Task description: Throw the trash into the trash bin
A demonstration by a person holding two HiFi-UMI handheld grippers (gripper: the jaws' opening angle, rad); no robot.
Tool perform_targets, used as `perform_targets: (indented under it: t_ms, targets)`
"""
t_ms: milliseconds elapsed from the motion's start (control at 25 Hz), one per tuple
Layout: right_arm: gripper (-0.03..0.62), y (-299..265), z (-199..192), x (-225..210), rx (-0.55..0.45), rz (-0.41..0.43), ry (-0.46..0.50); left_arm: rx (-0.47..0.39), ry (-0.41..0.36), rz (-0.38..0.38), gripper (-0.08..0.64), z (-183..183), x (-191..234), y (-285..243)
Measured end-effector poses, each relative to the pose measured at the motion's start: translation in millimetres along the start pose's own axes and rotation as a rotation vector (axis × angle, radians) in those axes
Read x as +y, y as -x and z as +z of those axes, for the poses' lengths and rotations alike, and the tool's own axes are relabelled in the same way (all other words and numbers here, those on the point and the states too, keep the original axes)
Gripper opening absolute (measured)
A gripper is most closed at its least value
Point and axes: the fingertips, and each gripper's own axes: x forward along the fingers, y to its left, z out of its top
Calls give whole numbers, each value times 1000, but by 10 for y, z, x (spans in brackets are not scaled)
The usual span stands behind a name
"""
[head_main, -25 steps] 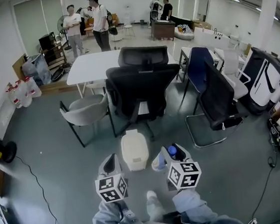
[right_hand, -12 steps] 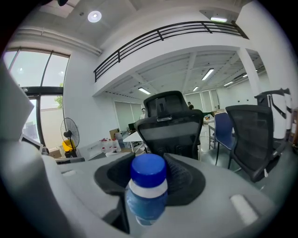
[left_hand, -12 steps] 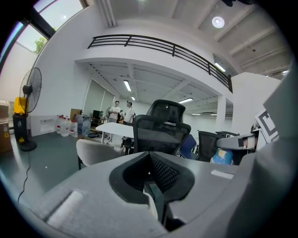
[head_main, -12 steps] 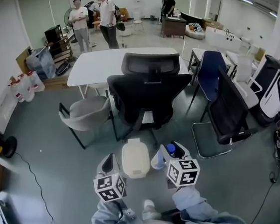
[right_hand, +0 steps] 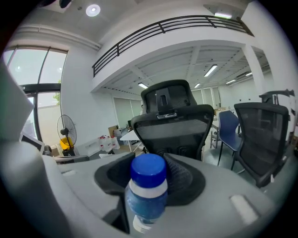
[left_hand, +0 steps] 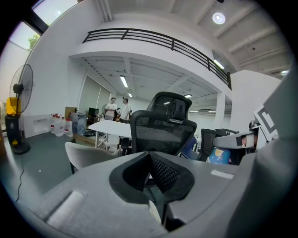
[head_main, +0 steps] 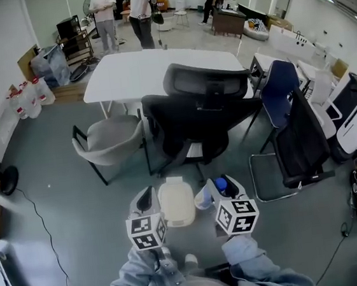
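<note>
The blue-capped bottle point(right_hand: 148, 188) is sitting upright in the right gripper point(head_main: 218, 189), whose jaws are clamping its body for transport. The trash bin point(head_main: 176, 203) is standing on the floor point(head_main: 64, 203) between both grippers, lid apparently closed. The left gripper point(head_main: 148, 199) is carrying nothing, its jaws pressed together.

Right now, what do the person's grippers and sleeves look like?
Both the left gripper and right gripper are grey moulded plastic with black textured pads inside. Each carries a white cube printed with black square markers. The sleeves are light blue denim.
</note>
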Motion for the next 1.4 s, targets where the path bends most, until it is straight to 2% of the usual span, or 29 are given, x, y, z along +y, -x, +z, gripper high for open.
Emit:
perform_targets:
  t_ms: [320, 520, 680, 840, 1000, 1200, 1400]
  targets:
    - [195, -304, 12, 78, 10, -51, 7, 53, 45, -23, 6, -163, 328, -261]
    - [195, -394, -122, 14, 24, -63, -5, 95, 25, -41, 6, -341, 348, -299]
    - [195, -460, -320, -61, 52, -58, 9, 129, 17, -26, 6, -595, 391, -318]
    - [195, -530, -587, -159, 76, -49, 28, 175, 12, -8, 6, -979, 460, -326]
    - [195, -702, -958, -387, 88, -55, 50, 222, 8, -3, 6, -1524, 481, -398]
    - [195, -795, -1619, -555, 135, -47, 75, 283, 12, 23, 6, -2228, 566, -438]
    - [195, -741, -2359, -692, 179, -63, 51, 314, 22, 24, 6, -2856, 604, -528]
